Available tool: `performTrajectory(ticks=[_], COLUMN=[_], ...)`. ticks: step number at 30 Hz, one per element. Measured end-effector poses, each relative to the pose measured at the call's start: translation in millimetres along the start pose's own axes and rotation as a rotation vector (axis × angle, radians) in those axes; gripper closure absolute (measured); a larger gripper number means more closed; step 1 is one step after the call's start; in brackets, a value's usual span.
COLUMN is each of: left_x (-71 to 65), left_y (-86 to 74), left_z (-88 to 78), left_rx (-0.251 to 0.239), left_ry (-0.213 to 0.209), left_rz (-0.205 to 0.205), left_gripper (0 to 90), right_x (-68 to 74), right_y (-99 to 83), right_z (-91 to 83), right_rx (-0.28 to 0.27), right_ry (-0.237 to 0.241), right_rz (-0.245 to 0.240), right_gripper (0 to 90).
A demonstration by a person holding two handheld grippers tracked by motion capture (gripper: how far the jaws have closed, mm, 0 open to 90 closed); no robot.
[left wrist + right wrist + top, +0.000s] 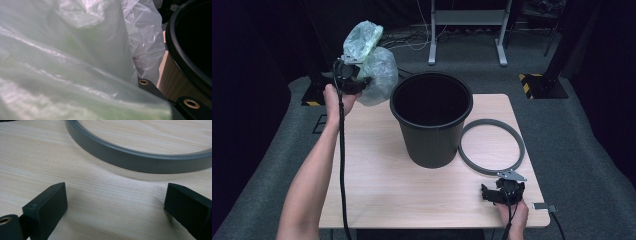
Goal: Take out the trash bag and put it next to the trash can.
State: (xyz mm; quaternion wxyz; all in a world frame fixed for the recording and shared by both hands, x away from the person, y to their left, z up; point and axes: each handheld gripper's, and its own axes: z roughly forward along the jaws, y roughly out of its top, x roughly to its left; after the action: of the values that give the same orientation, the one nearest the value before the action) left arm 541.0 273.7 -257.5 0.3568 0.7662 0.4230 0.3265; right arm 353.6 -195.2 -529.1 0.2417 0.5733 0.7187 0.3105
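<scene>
On grey carpet, a wooden table (377, 190) (dim room)

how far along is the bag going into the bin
Early. The grey ring is already off and lies flat on the table beside the black bin. The left gripper holds the bunched plastic bag up beside the bin. The right gripper waits open near the ring. Lining the bin and refitting the ring remain.
</scene>
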Motion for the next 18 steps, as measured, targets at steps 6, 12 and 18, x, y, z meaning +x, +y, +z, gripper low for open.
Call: performTrajectory(ticks=[6, 12, 18], left_x=[-0.1, -0.7, -2.2], left_y=[-8.5, -16.4, -26.1], left_z=[5.2, 10.5, 18.2], left_rx=[0.008, 0.019, 0.023], left_ry=[-0.007, -0.016, -0.028], left_rz=[-0.008, -0.016, -0.027], left_gripper=[85.3, 85.3, 85.3], right_x=[-0.4, -0.1, 0.0], right_y=[0.0, 0.0, 0.0], right_z=[0.0, 0.0, 0.0], right_rx=[-0.002, -0.001, -0.001], right_ry=[-0.001, -0.001, -0.002], right_rz=[0.0, 0.001, 0.002], right_gripper=[3.7, 3.8, 3.8])
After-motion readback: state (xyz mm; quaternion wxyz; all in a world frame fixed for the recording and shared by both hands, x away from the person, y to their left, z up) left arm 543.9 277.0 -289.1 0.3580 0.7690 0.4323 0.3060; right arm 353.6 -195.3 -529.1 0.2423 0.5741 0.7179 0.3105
